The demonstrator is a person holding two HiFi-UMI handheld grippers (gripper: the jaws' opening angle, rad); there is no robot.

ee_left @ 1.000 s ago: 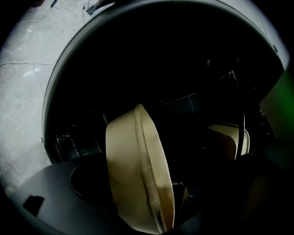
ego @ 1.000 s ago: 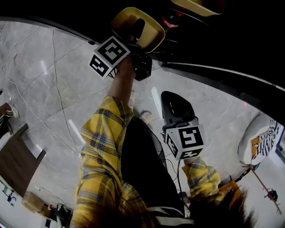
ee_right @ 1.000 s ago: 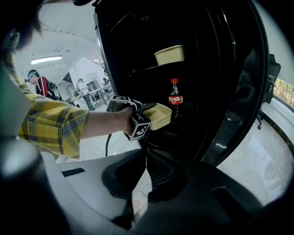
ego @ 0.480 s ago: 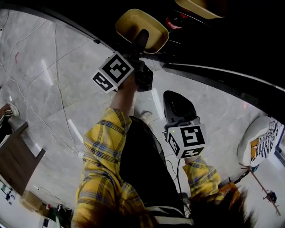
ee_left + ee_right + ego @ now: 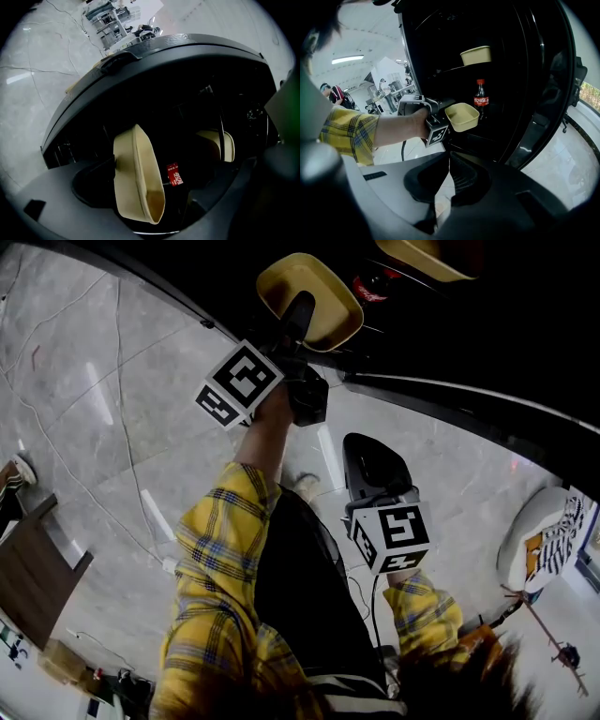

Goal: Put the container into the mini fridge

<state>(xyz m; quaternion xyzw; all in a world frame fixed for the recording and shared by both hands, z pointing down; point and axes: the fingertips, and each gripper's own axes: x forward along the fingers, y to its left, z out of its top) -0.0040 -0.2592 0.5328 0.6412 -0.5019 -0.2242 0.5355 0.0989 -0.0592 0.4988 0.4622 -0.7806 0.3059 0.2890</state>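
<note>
A shallow yellow container (image 5: 314,292) hangs at the open front of the black mini fridge (image 5: 450,343), and my left gripper (image 5: 298,320) is shut on its rim. In the left gripper view the container (image 5: 133,183) stands on edge between the jaws, just before the dark fridge interior (image 5: 187,117). Inside, a cola bottle (image 5: 481,99) stands behind the held container (image 5: 462,116), and a second yellow container (image 5: 476,55) rests on the shelf above. My right gripper (image 5: 370,465) hangs lower, away from the fridge, shut with nothing in it (image 5: 449,185).
The fridge door (image 5: 543,93) stands open to the right. Cables (image 5: 131,474) trail over the grey marble floor. A brown wooden piece of furniture (image 5: 33,577) is at the left and a white striped bag (image 5: 548,535) at the right. Desks and people show far behind (image 5: 384,91).
My left gripper has carried the yellow container further toward the fridge opening, up and right in the head view. The right gripper has stayed where it was.
</note>
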